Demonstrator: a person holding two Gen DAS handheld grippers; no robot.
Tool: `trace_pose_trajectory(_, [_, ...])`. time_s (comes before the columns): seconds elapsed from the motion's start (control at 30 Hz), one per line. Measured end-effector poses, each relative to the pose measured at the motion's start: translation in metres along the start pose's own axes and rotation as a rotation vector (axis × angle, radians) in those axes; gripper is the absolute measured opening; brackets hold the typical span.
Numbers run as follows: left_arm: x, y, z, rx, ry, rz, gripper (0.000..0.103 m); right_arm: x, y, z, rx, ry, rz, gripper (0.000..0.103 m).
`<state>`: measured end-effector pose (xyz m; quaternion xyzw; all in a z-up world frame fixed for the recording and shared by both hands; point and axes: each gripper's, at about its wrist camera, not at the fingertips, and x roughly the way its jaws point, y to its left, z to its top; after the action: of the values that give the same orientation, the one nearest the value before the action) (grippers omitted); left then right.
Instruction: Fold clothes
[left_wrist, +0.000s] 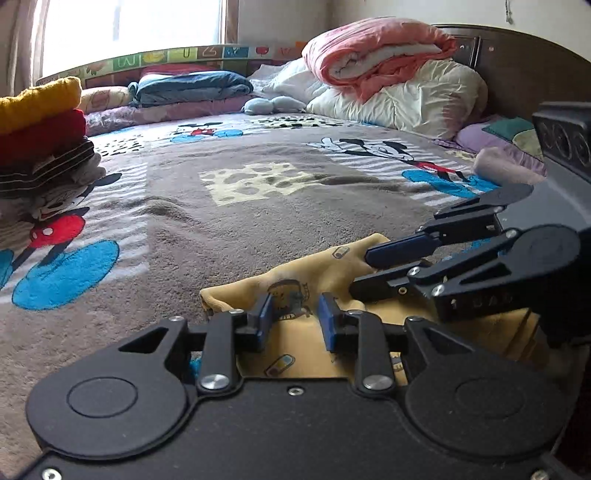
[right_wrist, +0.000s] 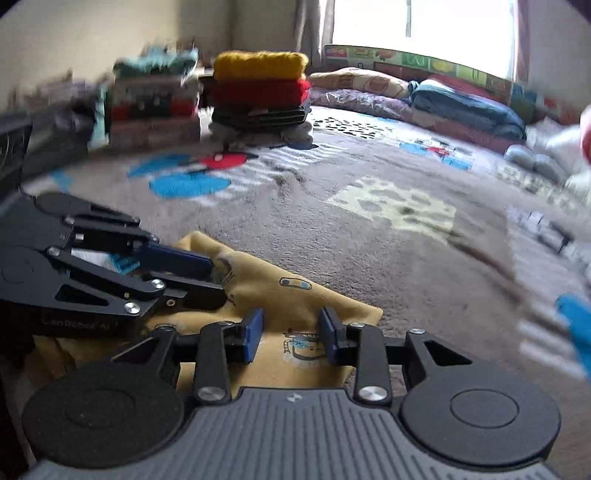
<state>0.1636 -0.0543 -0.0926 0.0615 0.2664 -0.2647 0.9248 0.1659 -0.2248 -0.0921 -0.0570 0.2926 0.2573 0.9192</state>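
A yellow printed garment (left_wrist: 295, 354) (right_wrist: 280, 295) lies flat on the grey cartoon-print blanket (left_wrist: 258, 221) at the near edge of the bed. My left gripper (left_wrist: 295, 318) (right_wrist: 218, 277) hangs over its left part. The blue pads stand apart, with the cloth showing below the gap and nothing pinched. My right gripper (right_wrist: 290, 334) (left_wrist: 364, 271) is over the right part of the garment, right beside the left one. Its pads are also apart and clear of the cloth. A stack of folded clothes (left_wrist: 40, 122) (right_wrist: 258, 92), with a yellow one on top of a red one, stands at the far left.
A pink quilt (left_wrist: 376, 55) on a white duvet (left_wrist: 413, 99) lies by the dark headboard (left_wrist: 524, 74). A blue folded blanket (left_wrist: 192, 88) sits under the window. A second, blurred pile (right_wrist: 155, 103) stands left of the stack. A purple pillow (left_wrist: 495, 144) lies at the right.
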Motion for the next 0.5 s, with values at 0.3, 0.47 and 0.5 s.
trace_pose_trajectory(0.3, [-0.03,-0.028,-0.016,0.119,-0.011,0.072,0.027,-0.03,0.011,-0.013,0.013,-0.013,-0.045,0.041])
trace_pose_trajectory(0.47, [-0.056,-0.041,-0.029,0.174,0.013,0.087,0.027,-0.064,0.01,-0.049,0.188,-0.041,-0.06,0.047])
trace_pose_trajectory(0.5, [-0.061,-0.041,-0.032,0.17,0.02,0.093,0.029,-0.07,0.008,-0.056,0.233,-0.045,-0.053,0.047])
